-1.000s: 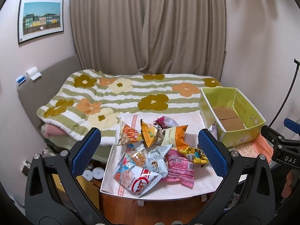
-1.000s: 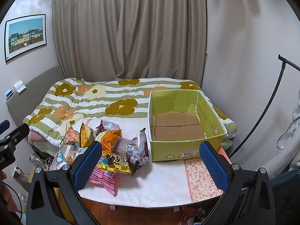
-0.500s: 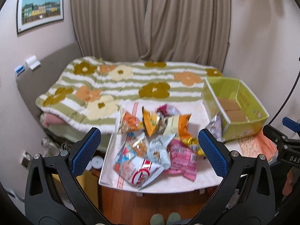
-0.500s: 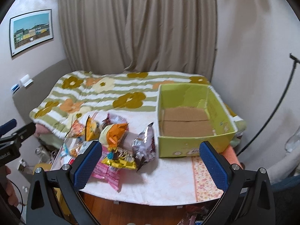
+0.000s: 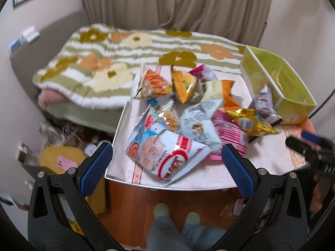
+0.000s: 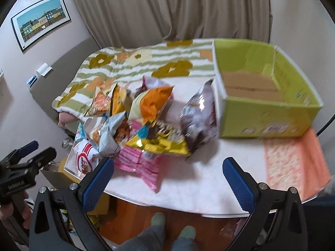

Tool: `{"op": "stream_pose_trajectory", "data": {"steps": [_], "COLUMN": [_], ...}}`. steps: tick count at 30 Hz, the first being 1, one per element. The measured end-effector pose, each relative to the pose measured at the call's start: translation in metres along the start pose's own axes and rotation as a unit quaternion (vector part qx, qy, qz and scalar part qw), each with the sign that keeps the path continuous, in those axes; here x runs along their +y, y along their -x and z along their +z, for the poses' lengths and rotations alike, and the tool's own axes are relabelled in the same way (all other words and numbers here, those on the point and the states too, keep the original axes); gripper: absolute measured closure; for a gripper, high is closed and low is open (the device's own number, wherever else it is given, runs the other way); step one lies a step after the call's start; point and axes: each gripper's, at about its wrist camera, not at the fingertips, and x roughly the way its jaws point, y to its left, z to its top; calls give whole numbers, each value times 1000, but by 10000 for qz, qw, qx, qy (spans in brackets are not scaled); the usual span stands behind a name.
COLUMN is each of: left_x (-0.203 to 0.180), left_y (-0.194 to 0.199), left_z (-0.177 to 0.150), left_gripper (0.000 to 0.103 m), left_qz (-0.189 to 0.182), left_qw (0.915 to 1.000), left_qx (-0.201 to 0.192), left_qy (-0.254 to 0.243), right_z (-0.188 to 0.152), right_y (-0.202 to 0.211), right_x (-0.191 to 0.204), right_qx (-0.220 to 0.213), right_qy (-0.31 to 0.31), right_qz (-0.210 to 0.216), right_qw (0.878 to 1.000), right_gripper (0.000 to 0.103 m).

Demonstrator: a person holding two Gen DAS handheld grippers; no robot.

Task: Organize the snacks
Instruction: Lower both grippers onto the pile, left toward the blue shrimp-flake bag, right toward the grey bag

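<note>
A: Saw both tongs wide open, left gripper and right gripper holding nothing; snacks piled on table beside empty box

B: Probably only approaching; needed first one bag chosen and gripped

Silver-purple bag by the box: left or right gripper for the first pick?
Right, probably. The silver-purple bag leans against the green box, just ahead of the open right gripper. The left gripper, also open, faces the white-red bag.
</note>
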Motion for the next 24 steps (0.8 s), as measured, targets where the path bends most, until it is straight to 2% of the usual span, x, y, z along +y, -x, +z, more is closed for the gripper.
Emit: {"op": "stream_pose_trajectory", "data": {"steps": [8, 19, 22, 24], "left_x": [40, 66, 66, 65], "left_y": [-62, -129, -137, -143], "left_z": [12, 5, 2, 2], "left_gripper": [0, 1, 1, 2], "left_qz": [-495, -1269, -1446, -1474], "left_qw": [9954, 9672, 9605, 9591], "left_qx": [665, 1809, 1958, 1999], "left_qy": [486, 1252, 1345, 1359], "right_z": [3, 19, 25, 27], "right_y": [-37, -73, -84, -92], "right_x": [45, 83, 88, 91], "right_qx": [211, 306, 433, 527], "right_qy": [20, 257, 329, 379], "right_qz": [165, 298, 371, 415], "right_qw": [9996, 9988, 9978, 9970], "right_gripper": [0, 1, 12, 19]}}
